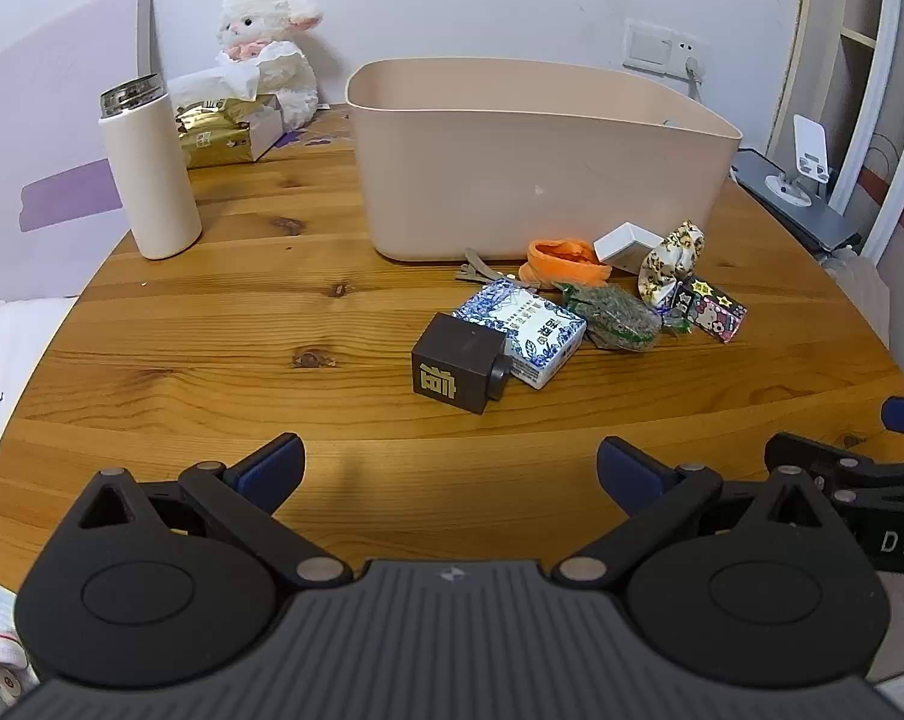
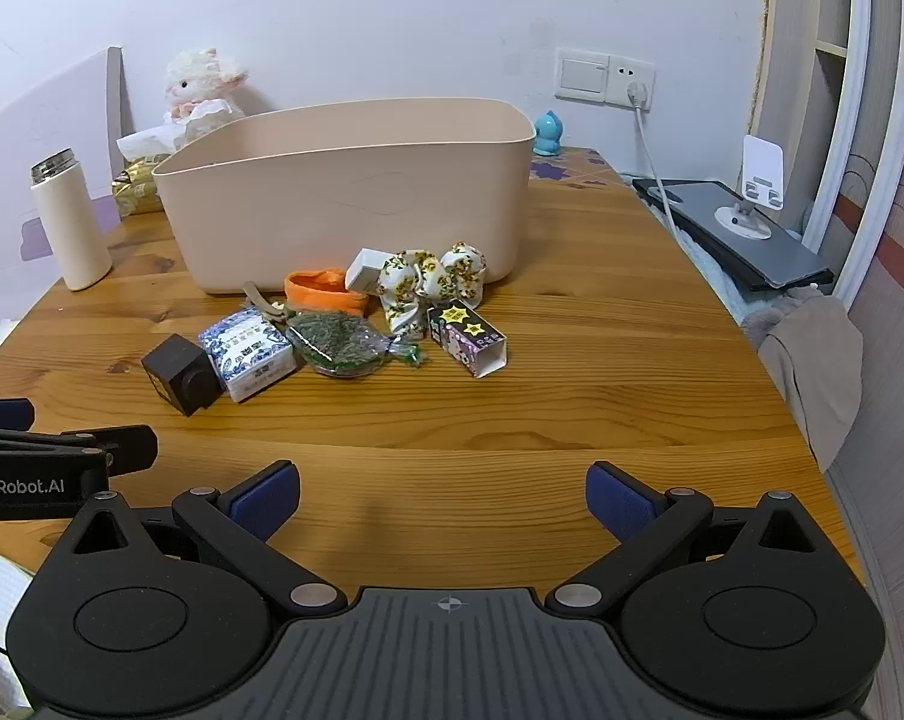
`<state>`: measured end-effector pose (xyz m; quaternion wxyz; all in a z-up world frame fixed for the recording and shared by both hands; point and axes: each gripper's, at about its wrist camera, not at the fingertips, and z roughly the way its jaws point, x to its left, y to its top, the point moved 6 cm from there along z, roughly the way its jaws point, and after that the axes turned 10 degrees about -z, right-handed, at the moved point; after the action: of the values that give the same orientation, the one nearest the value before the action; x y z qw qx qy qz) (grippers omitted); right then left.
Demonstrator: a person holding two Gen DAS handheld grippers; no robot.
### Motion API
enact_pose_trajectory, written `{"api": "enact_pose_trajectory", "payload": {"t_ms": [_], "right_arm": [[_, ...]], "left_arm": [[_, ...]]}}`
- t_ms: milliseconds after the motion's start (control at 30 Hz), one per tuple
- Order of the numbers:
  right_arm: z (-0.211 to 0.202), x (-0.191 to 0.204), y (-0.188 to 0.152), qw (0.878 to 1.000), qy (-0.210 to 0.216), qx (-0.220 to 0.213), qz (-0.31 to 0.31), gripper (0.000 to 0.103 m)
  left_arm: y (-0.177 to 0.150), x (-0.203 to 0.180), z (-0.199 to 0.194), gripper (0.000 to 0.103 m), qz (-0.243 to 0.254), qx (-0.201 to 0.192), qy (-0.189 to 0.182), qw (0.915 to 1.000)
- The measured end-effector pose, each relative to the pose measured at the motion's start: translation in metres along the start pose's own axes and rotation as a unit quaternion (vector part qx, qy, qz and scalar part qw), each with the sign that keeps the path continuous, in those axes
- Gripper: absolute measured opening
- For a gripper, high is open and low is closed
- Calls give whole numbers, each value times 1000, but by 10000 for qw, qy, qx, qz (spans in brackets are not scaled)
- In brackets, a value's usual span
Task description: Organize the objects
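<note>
Only right wrist view, blue figurine (image 2: 549,133) behind bin (image 2: 344,204)

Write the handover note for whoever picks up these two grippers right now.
Left gripper: open, empty, above the near table edge.
Right gripper: open, empty, alongside.
Beige bin stands mid-table; what its interior shows is bare.
Clustered in front of it: black cube, blue-and-white box, green packet, orange cloth, small white box, floral scrunchie, cartoon box, tan hair clip.
Done: nothing visibly binned.
Left: all eight, probably into the bin.
</note>
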<state>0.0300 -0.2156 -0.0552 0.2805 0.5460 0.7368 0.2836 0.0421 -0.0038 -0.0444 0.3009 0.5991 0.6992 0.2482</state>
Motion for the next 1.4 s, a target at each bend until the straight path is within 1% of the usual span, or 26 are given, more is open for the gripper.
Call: {"api": "enact_pose_trajectory", "payload": {"t_ms": [200,1400], "right_arm": [[0,-1,0,10000,-14,-6,0,103],[0,-2,-1,10000,-29,-3,1,103]], "left_arm": [[-4,-6,1,103,109,79,-44,9999],[-2,-2,0,103,23,83,-45,10000]]}}
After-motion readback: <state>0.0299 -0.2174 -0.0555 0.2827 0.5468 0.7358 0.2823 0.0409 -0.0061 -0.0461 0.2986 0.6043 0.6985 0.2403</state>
